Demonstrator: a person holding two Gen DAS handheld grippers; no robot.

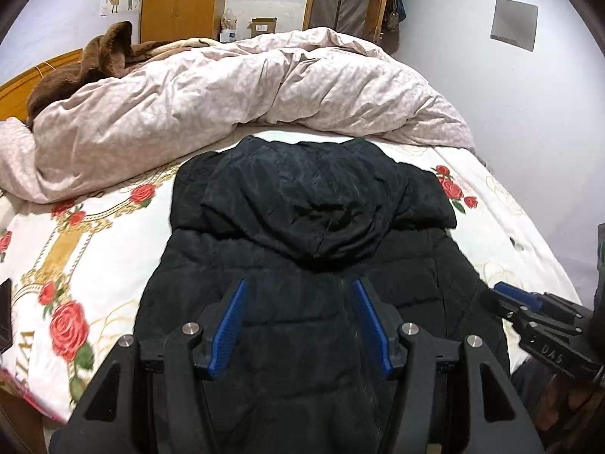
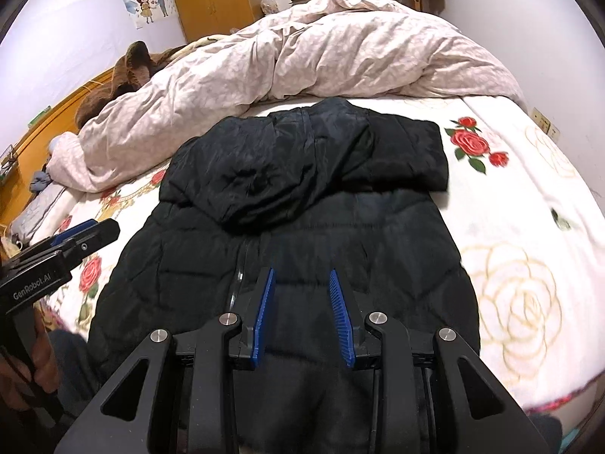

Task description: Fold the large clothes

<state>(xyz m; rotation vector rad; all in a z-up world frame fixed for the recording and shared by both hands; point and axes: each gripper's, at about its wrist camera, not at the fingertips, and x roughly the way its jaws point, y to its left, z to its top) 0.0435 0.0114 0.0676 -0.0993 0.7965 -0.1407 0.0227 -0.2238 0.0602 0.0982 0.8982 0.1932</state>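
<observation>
While its hem runs out of frame, a black quilted hooded jacket (image 1: 302, 227) lies on the rose-print white bedsheet (image 1: 75, 265), sleeves apparently tucked beneath. Both the left gripper (image 1: 300, 287) and right gripper (image 2: 301, 276) hover above it, blue-padded jaws apart and empty.

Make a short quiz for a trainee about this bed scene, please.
1. True or false: the hood of the black jacket lies folded down over its back.
2. What lies bunched on the bed beyond the jacket: A) a pinkish duvet, B) a suitcase, C) a laptop?
3. In what state are the jaws of the left gripper and right gripper?

Key: 1 true; 2 A; 3 both open, holding nothing.
</observation>
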